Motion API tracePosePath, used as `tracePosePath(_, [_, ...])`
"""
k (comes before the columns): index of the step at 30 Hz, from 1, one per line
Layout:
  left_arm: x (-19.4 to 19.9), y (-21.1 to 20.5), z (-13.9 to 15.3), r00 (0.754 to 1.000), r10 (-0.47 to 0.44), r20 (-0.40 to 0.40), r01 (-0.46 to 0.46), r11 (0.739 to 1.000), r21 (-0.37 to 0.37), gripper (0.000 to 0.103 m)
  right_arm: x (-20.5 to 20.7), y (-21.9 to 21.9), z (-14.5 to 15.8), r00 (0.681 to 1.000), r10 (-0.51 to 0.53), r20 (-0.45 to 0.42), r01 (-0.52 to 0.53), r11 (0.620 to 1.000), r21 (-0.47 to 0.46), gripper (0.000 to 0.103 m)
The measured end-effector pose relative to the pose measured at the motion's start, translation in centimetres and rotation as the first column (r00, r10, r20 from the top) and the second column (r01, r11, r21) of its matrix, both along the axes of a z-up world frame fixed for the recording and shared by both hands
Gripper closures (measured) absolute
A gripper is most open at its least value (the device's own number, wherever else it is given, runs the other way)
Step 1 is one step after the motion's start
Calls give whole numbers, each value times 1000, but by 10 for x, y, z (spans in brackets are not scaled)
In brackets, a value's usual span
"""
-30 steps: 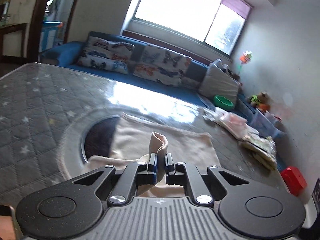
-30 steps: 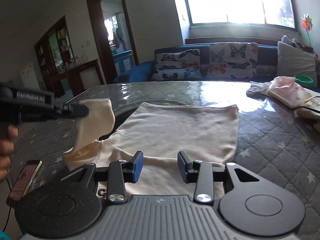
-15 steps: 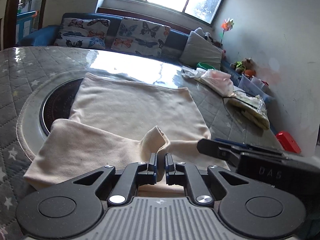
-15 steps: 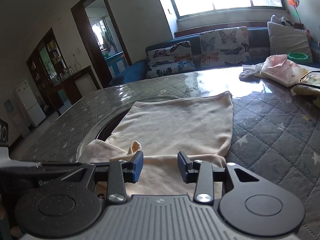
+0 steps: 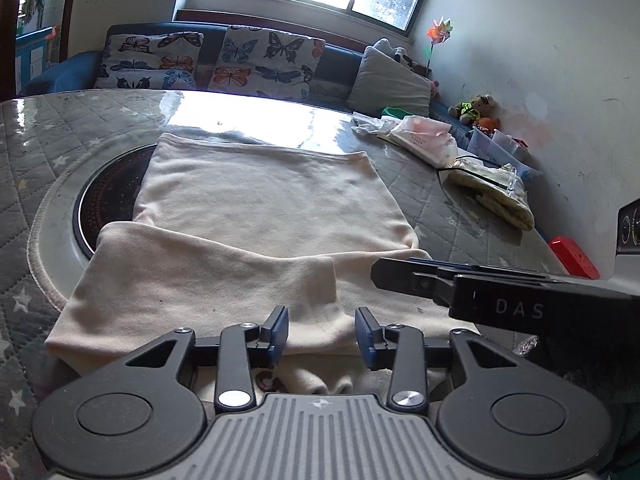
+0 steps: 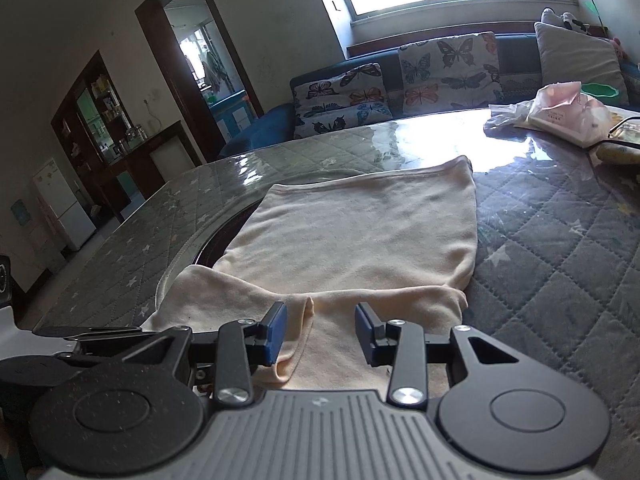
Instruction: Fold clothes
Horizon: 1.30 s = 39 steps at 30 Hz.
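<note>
Left wrist | left tool (image 5: 321,334) just spread, folded sleeve (image 5: 224,280) lying loose between pads | right tool (image 6: 321,332) spread, above shirt (image 6: 360,236)

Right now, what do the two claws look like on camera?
Both look alike. The left claw has matte black speckled linkage arms with round discs and silver pivot screws, blue pads on the fingertips, and a grey ribbed body behind. The right claw has the same build in its own view. Seen side-on from the left wrist view, its black casing bears pale letters "DAS".
</note>
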<state>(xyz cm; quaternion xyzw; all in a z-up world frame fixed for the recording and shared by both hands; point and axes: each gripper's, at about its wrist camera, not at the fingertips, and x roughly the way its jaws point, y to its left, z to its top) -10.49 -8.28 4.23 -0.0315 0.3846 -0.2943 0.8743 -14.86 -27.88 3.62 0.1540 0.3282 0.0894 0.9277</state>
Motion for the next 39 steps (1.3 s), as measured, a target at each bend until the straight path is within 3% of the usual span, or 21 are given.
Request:
tracePosePath(12, [-10, 38, 10, 996, 33, 80, -38, 997, 63, 53, -1, 10, -12, 998, 32, -49, -31, 999, 14, 65])
tracePosePath(21, [-11, 54, -7, 997, 73, 32, -75, 993, 93, 51, 9, 40, -21, 992, 103, -78, -103, 995, -7, 66])
tracePosePath(26, [-10, 54, -11, 997, 78, 23, -80, 992, 99, 49, 9, 48, -17, 990, 114, -78, -119, 991, -65, 86])
tracePosePath(30, [-9, 55, -13, 996, 87, 21, -89, 991, 98, 48, 7, 45, -10, 994, 99, -46, -103, 991, -86, 94])
tracePosePath(39, [-5, 55, -15, 994, 104, 26, -107, 989, 104, 47, -1, 42, 26, 992, 97, 81, -78, 976, -202, 95])
